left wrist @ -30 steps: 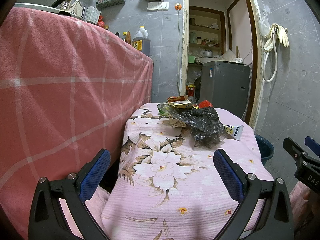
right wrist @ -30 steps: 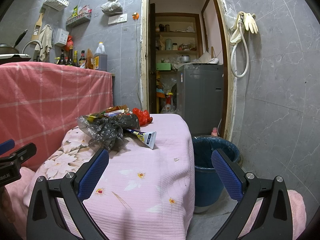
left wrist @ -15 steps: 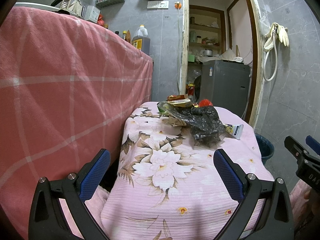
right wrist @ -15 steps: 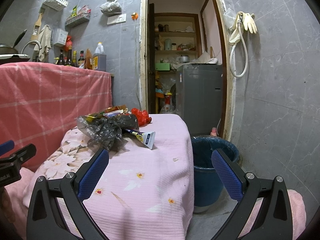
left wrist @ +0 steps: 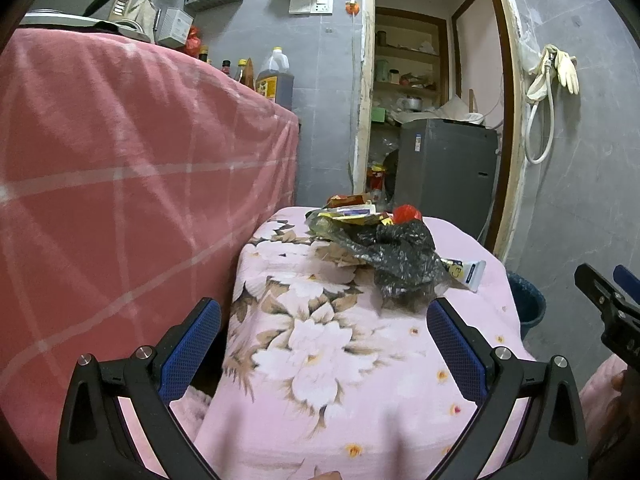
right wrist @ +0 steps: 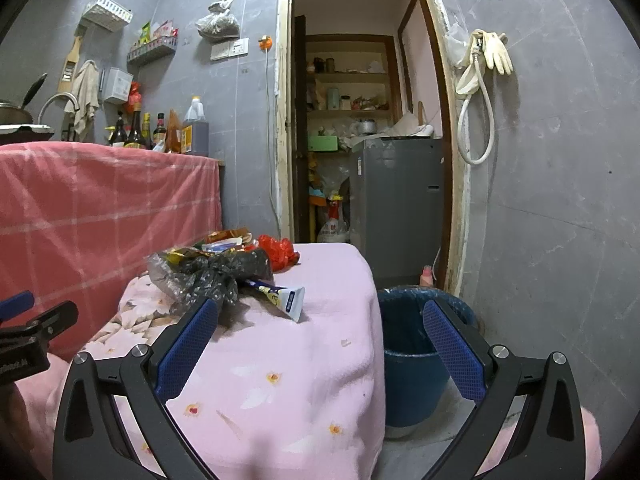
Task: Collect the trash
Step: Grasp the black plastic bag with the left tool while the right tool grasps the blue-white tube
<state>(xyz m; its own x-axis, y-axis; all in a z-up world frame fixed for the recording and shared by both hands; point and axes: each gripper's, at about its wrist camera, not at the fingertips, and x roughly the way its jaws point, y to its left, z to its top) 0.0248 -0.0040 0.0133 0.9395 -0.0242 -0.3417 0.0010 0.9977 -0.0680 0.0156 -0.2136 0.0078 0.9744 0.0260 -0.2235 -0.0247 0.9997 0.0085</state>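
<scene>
A heap of trash lies at the far end of a small table under a pink floral cloth [left wrist: 320,344]: a crumpled black plastic bag [left wrist: 404,256] [right wrist: 224,272], yellow wrappers [left wrist: 352,214] [right wrist: 224,240], a red plastic piece [left wrist: 406,213] [right wrist: 280,250] and a flattened white tube [left wrist: 466,270] [right wrist: 286,296]. A blue bucket [right wrist: 416,356] [left wrist: 528,304] stands on the floor to the table's right. My left gripper [left wrist: 324,320] is open over the table's near half, short of the heap. My right gripper [right wrist: 320,320] is open over the table's right edge, nothing between its fingers.
A tall counter draped in a pink checked blanket [left wrist: 120,184] runs along the left, with bottles [right wrist: 160,132] on top. Beyond an open doorway stands a grey appliance [right wrist: 400,196]. A hose and gloves [right wrist: 484,80] hang on the grey tiled wall at right.
Both grippers have edged slightly forward toward the heap; the trash looks a little nearer. Both stay open and hold nothing.
</scene>
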